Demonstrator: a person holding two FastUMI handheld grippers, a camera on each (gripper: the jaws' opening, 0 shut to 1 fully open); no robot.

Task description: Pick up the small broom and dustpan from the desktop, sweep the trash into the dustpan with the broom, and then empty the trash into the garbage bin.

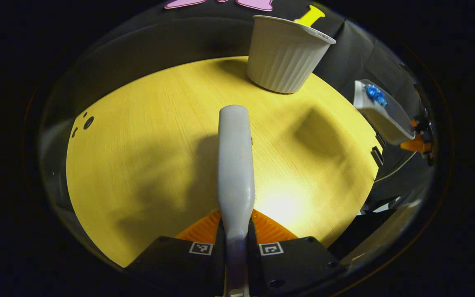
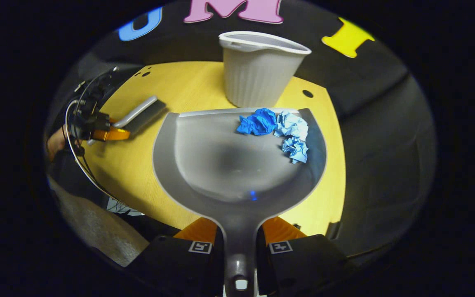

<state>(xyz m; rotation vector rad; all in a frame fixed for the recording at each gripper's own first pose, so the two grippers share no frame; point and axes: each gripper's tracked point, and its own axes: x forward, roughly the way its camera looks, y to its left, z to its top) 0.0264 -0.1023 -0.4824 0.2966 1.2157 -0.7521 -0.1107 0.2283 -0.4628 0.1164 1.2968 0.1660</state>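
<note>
Dustpan (image 2: 237, 165) with crumpled trash (image 2: 278, 130) near bin (image 2: 258, 70)

Pale yellow wood-grain tabletop (image 1: 138, 165), glare near its front edge. Cluster of small dark round holes (image 1: 88, 122) near the tabletop's left corner in the left gripper view. Single dark hole (image 2: 307, 93) near its far right corner in the right gripper view. Black cloth wall (image 1: 159, 45) just behind the tabletop's far edge. Dark bracket (image 1: 377, 154) on its right edge. Grey floor (image 2: 93, 227) below its near left edge.
</note>
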